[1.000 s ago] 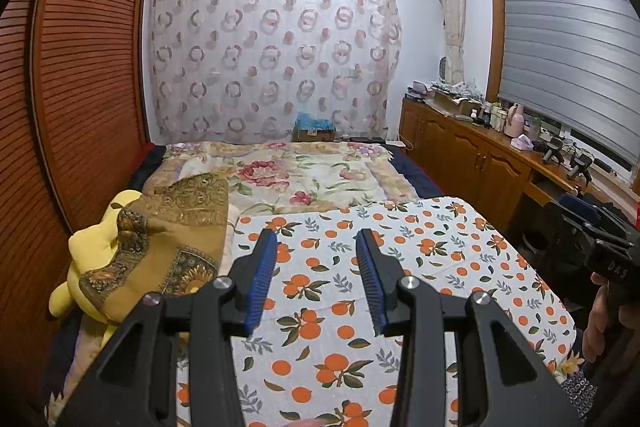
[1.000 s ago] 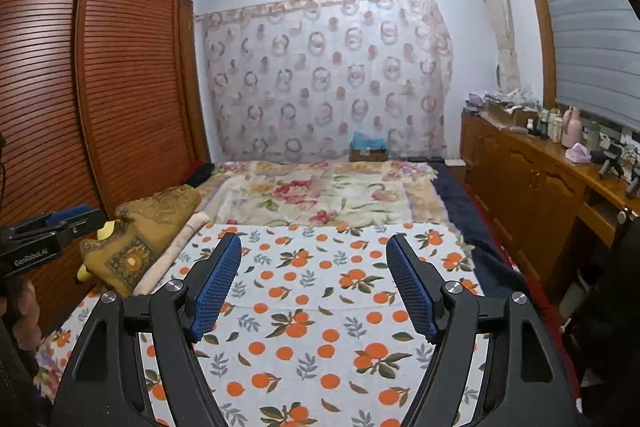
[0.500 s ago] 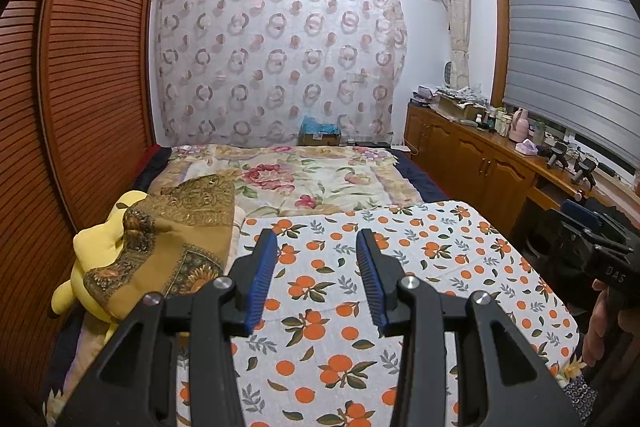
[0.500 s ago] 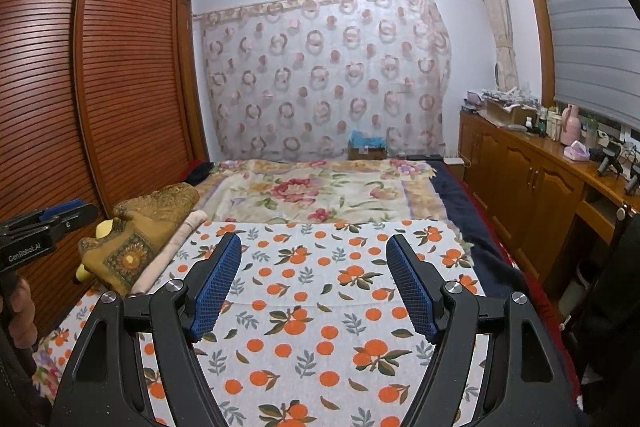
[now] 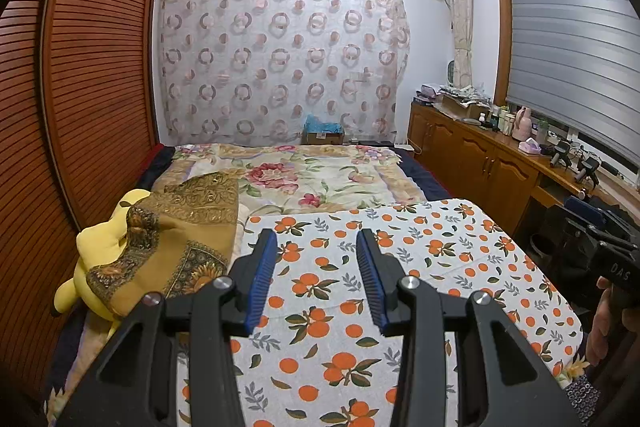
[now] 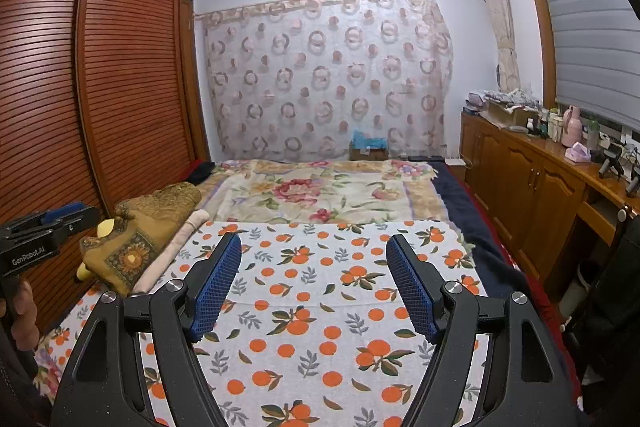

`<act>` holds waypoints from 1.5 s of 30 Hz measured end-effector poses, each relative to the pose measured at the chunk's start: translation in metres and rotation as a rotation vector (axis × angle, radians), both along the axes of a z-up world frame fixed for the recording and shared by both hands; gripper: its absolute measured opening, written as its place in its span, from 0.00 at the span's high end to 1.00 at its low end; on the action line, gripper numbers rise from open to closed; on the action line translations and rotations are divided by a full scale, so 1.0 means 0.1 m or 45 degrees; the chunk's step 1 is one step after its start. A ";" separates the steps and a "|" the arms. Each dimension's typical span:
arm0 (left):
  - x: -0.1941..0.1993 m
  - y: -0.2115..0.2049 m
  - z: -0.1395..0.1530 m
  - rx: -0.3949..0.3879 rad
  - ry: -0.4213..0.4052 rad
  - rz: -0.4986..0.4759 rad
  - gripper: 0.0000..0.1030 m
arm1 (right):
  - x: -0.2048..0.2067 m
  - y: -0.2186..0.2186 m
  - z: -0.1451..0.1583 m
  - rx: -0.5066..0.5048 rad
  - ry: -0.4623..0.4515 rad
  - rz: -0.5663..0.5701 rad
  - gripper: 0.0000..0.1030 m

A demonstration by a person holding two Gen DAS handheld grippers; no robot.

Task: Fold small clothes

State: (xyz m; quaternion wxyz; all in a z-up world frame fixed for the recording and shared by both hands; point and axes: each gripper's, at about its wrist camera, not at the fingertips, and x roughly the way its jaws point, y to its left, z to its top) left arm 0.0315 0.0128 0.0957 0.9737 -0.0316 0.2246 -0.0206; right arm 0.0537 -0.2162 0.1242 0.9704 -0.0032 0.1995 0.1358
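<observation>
A white cloth printed with oranges [image 5: 400,259] lies flat on the near part of the bed; it also shows in the right wrist view [image 6: 320,291]. No small garment shows in either view. My left gripper [image 5: 316,247] is open and empty, held above the cloth's left part. My right gripper [image 6: 314,251] is wide open and empty, held above the cloth's middle. The right gripper's body shows at the right edge of the left wrist view [image 5: 600,247], and the left gripper's body at the left edge of the right wrist view [image 6: 44,231].
A folded brown patterned blanket [image 5: 176,227] lies over a yellow plush toy [image 5: 100,251] at the bed's left edge, beside a slatted wooden wardrobe [image 5: 80,107]. A floral quilt [image 5: 312,179] covers the far bed. A wooden cabinet [image 5: 480,163] with bottles runs along the right wall.
Both views have tilted slightly upward, so the bed sits lower in frame. Both grippers stay open and empty.
</observation>
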 end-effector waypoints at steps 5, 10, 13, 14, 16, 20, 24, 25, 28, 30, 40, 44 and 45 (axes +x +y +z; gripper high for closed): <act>0.00 0.00 0.00 -0.001 0.000 -0.001 0.61 | 0.00 0.00 0.00 -0.001 0.001 0.001 0.25; 0.00 0.01 0.00 0.001 0.000 -0.001 0.61 | 0.00 0.00 -0.01 -0.001 0.000 0.001 0.25; 0.00 0.01 -0.01 0.001 0.000 0.000 0.61 | 0.00 0.00 0.00 -0.002 -0.001 0.000 0.25; 0.00 0.00 0.00 0.001 0.000 -0.002 0.61 | 0.00 0.00 -0.01 -0.002 0.000 0.000 0.25; 0.00 0.01 -0.01 0.001 0.000 0.000 0.61 | 0.00 0.00 0.00 -0.001 0.000 0.001 0.25; 0.00 0.00 -0.01 0.003 -0.003 -0.001 0.61 | 0.00 0.00 -0.01 -0.001 -0.001 0.001 0.25; -0.01 0.02 -0.01 0.003 -0.005 -0.001 0.61 | 0.00 0.01 -0.02 0.000 -0.002 0.000 0.25; -0.01 0.02 -0.01 0.004 -0.005 0.000 0.61 | 0.00 0.00 -0.02 -0.002 -0.002 0.000 0.25; -0.01 0.05 -0.01 0.003 -0.007 0.000 0.61 | 0.00 0.00 -0.02 -0.002 -0.002 0.001 0.25; -0.01 0.04 -0.01 0.006 -0.007 0.000 0.61 | 0.00 0.01 -0.02 -0.001 -0.002 0.001 0.25; -0.01 0.05 -0.01 0.009 -0.009 0.001 0.61 | 0.00 0.01 -0.02 -0.001 -0.004 0.000 0.25; -0.01 0.03 -0.01 0.008 -0.009 0.001 0.61 | 0.00 0.01 -0.02 -0.002 -0.004 0.000 0.25; -0.01 0.04 -0.01 0.008 -0.009 0.001 0.61 | 0.00 0.01 -0.03 -0.003 -0.004 0.000 0.25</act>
